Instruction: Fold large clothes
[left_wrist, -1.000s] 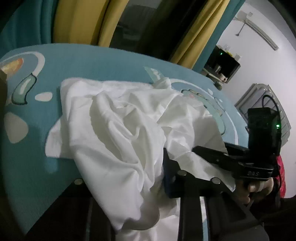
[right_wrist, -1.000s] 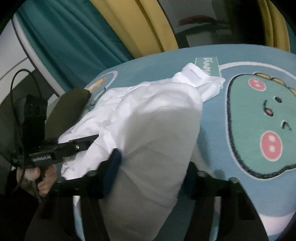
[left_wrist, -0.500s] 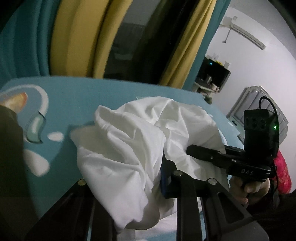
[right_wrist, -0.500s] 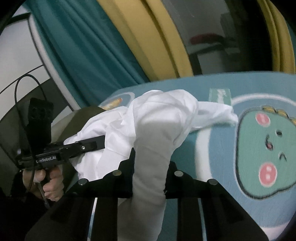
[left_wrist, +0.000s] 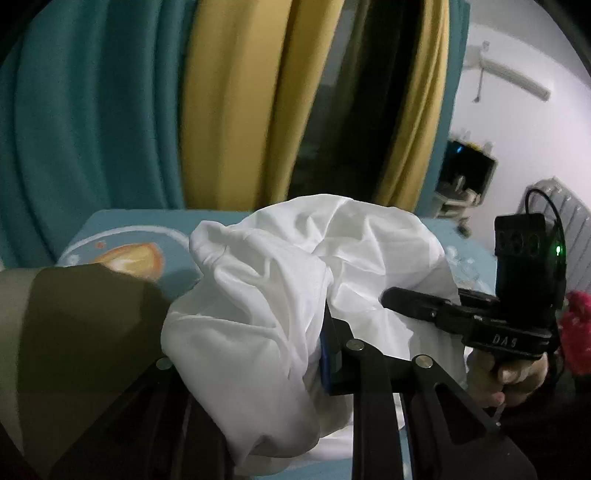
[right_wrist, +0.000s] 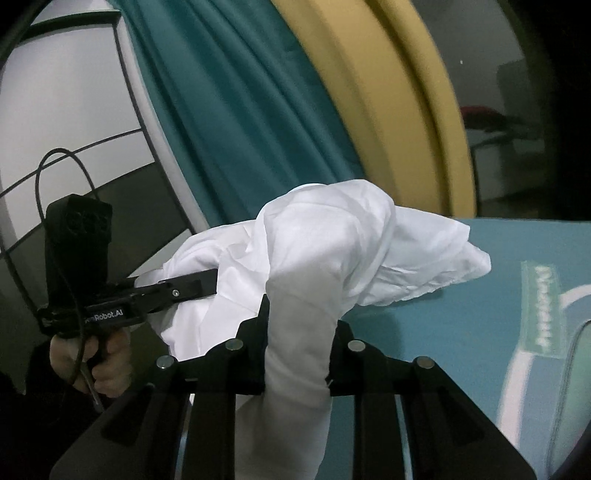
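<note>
A large white garment (left_wrist: 280, 266) hangs bunched above the teal mat (left_wrist: 147, 225), lifted between both grippers. My left gripper (left_wrist: 291, 339) is shut on a thick wad of it; cloth hides the left finger, and only the blue pad (left_wrist: 325, 354) of the other shows. In the right wrist view my right gripper (right_wrist: 299, 328) is shut on a rolled fold of the garment (right_wrist: 332, 236), which droops below the jaws. Each gripper shows in the other's view: the right gripper (left_wrist: 391, 297) and the left gripper (right_wrist: 210, 280), both with tips buried in cloth.
The mat (right_wrist: 443, 332) carries a cartoon print and white lettering. Teal curtain (left_wrist: 92, 110) and yellow curtain (left_wrist: 236, 103) hang behind it. An olive-brown cushion (left_wrist: 81, 325) lies at the left, a red item (left_wrist: 576, 332) at the right. A hand (right_wrist: 107, 354) grips each handle.
Both grippers have risen and tilted up, lifting the garment off the mat into a tighter bunch. The right jaws closed from wide around the cloth to a pinch on it.
</note>
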